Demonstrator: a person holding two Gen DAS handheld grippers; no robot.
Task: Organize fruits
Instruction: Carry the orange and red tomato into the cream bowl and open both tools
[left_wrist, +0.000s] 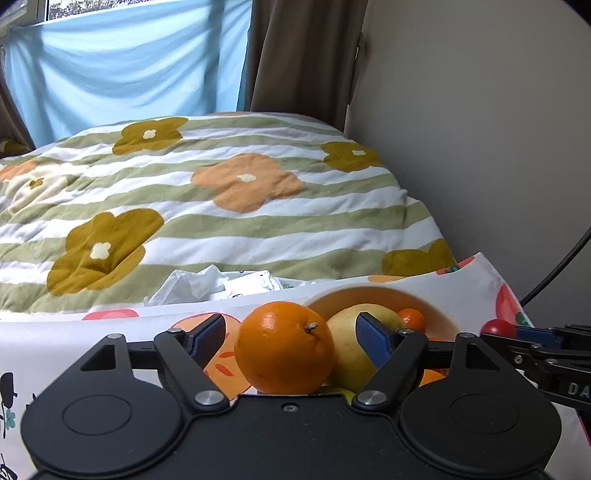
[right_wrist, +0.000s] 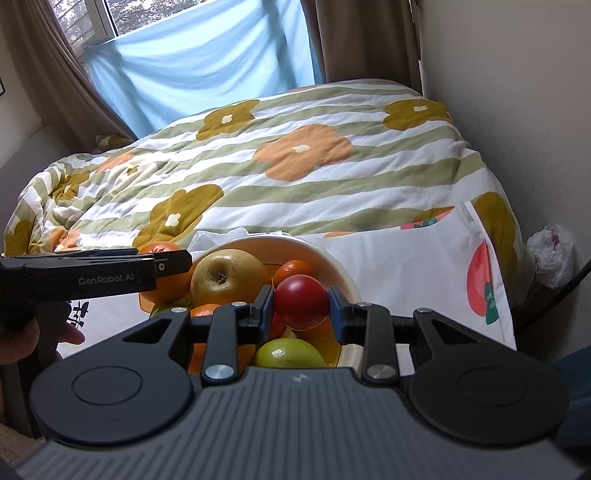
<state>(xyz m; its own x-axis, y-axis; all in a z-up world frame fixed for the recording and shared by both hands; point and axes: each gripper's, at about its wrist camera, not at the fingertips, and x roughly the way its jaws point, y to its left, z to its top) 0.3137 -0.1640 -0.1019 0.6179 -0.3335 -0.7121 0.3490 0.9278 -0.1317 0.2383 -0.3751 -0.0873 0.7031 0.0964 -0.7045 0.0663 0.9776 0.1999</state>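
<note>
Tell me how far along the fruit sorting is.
Done: yellow apple, green fruit and small mandarin lie in the bowl. In hand: right gripper clamps the red fruit above it. Left gripper stands open around the orange, pads clear. Left: releasing both.

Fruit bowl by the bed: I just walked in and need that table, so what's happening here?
A person is sorting fruit with two handheld grippers. The right gripper is shut on a red fruit above the cream bowl. The left gripper stands open around an orange, pads not pressing. A yellow apple lies in the bowl.
</note>
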